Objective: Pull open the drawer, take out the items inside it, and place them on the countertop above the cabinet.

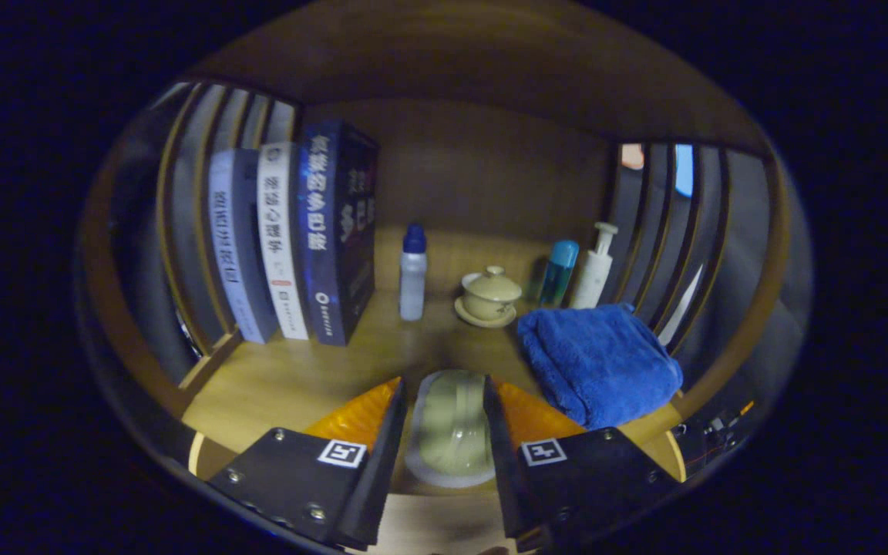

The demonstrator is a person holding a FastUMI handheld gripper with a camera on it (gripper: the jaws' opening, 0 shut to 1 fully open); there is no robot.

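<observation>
Tool (444, 408) clamped on pale green oblong plastic case (455, 428), both fingers against sides, probably for set-down on wooden bench (297, 370); held low, beside folded blue towel (598, 358), short of lidded cream teacup (492, 293).

The gripper's (444, 401) two fingers are covering both flanks of the pale green dish (453, 432), so whether they are pressing it is staying unclear. Behind the dish, the blue towel (598, 362) is hiding the white pump bottle's (594, 270) base.
</observation>
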